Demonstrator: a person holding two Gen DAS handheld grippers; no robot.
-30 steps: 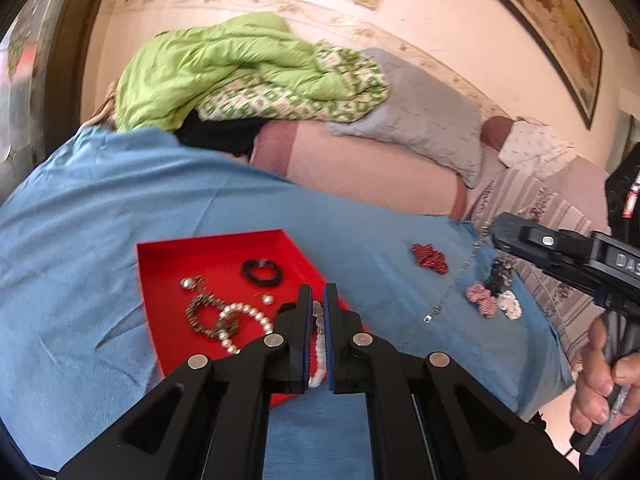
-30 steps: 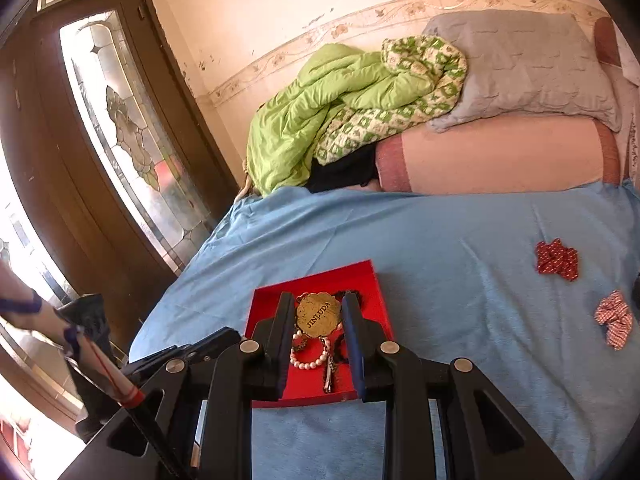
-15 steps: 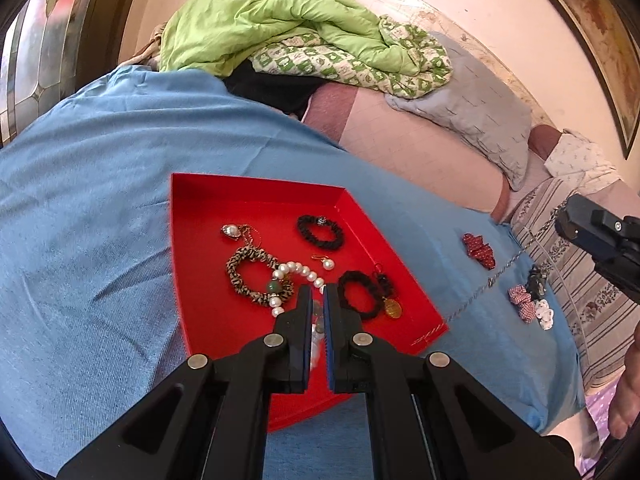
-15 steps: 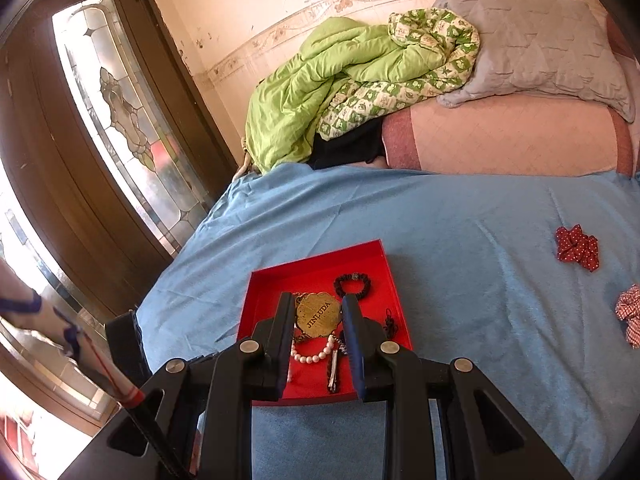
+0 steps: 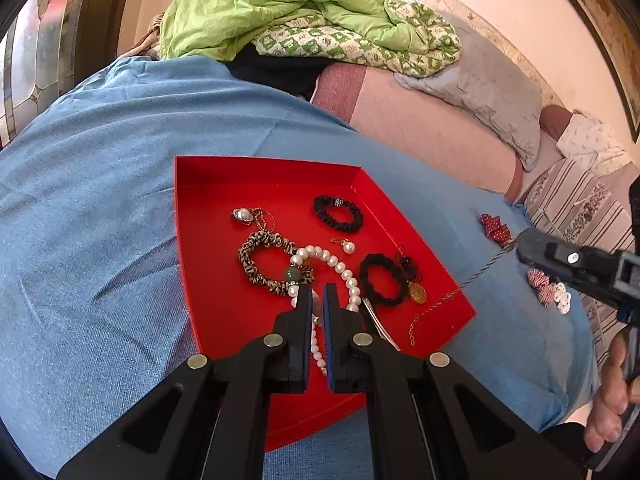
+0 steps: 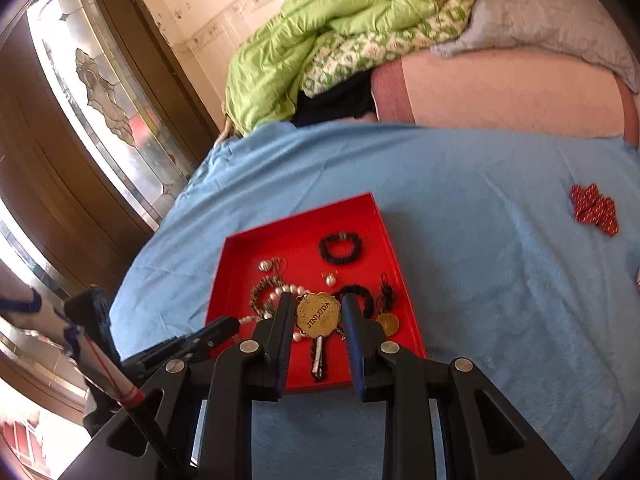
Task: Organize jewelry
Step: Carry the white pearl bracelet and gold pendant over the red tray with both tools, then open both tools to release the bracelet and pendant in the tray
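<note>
A crumpled green quilt [image 5: 280, 4] lies against the wall; a grey pillow [image 5: 492, 92] rests beside it; a stained-glass door [image 6: 108, 92] stands behind the bed.

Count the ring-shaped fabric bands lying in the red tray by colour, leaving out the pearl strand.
In the red tray:
Black bands: 2
Leopard-print band: 1
Total: 3
</note>
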